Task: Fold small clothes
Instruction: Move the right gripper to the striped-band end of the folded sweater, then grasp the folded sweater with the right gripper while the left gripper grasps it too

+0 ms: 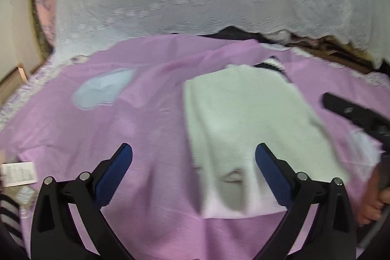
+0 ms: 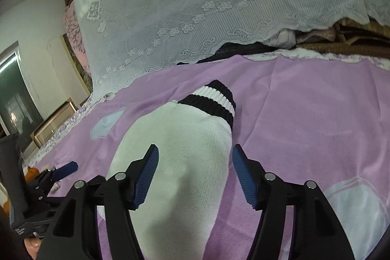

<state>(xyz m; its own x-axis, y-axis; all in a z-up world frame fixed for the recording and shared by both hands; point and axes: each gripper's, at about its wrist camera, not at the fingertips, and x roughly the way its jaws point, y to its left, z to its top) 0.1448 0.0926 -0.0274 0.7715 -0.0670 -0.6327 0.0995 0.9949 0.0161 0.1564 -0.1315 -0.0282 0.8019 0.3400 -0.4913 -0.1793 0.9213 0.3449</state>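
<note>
A white knitted garment (image 1: 246, 118) with a black-and-white striped cuff (image 2: 214, 99) lies folded on the pink sheet (image 1: 151, 89). My left gripper (image 1: 193, 150) is open just above the sheet; its right pad hangs over the garment's near left part and its left pad over bare sheet. My right gripper (image 2: 195, 152) is open too, and the white garment (image 2: 180, 152) lies between its blue pads without being pressed. One black finger of the right gripper (image 1: 351, 113) shows at the right edge of the left wrist view. The left gripper (image 2: 65, 168) appears at the lower left of the right wrist view.
A white lace cover (image 2: 219, 4) drapes over a tall pile behind the sheet, with brown and dark fabrics (image 2: 353, 40) showing under its hem at the right. A pale blue patch (image 1: 102, 89) marks the sheet. A paper label (image 1: 19, 173) lies at the left edge. A hand (image 1: 375, 196) shows lower right.
</note>
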